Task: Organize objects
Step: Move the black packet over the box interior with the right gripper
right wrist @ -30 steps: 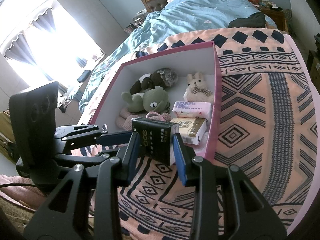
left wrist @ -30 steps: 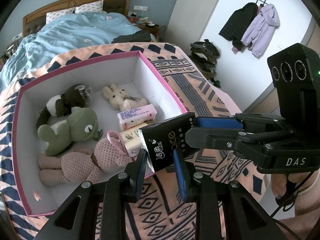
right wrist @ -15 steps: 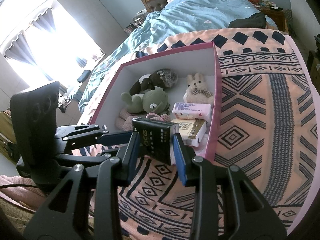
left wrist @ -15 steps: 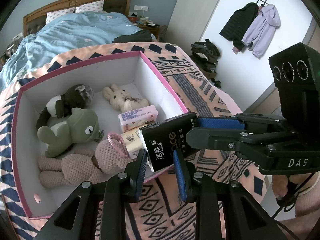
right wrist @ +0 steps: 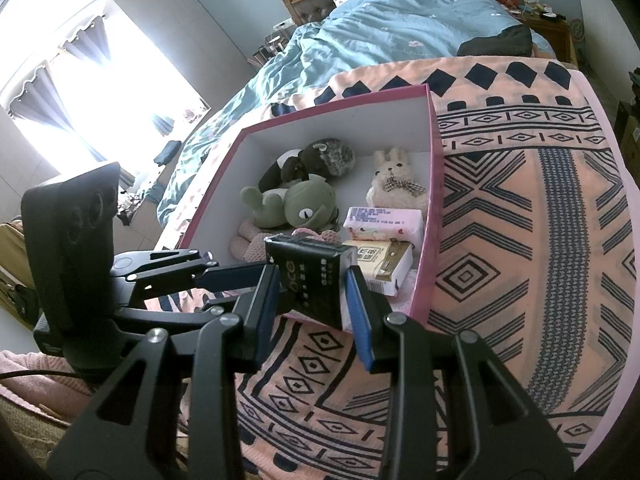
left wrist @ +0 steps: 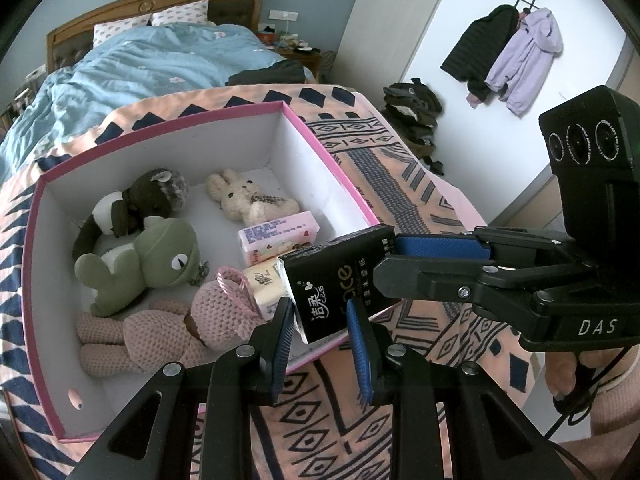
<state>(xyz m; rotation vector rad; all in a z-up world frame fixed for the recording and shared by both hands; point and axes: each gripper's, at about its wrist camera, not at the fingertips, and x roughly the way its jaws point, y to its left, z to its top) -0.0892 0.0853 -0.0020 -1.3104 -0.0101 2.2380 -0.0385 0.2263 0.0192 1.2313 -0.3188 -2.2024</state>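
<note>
A black tissue pack (left wrist: 338, 280) (right wrist: 310, 276) is held between both grippers above the near right corner of a pink-rimmed white box (left wrist: 316, 140) (right wrist: 434, 168). My left gripper (left wrist: 320, 320) is shut on its lower end. My right gripper (right wrist: 312, 292) is shut on its other end and enters the left wrist view from the right (left wrist: 404, 256). In the box lie a green frog plush (left wrist: 148, 256), a brown plush (left wrist: 140, 200), a cream bunny (left wrist: 240, 200), a pink knitted doll (left wrist: 168, 332), a pink tissue pack (left wrist: 276, 236) and a cream pack (right wrist: 384, 264).
The box sits on a peach patterned blanket (right wrist: 520, 240) on a bed with a blue duvet (left wrist: 140, 64). Coats (left wrist: 516, 48) hang on the wall at right, with a pile of clothes (left wrist: 412, 108) on the floor below.
Both grippers and the black pack have stayed almost still; the view has shifted only slightly toward the box.
</note>
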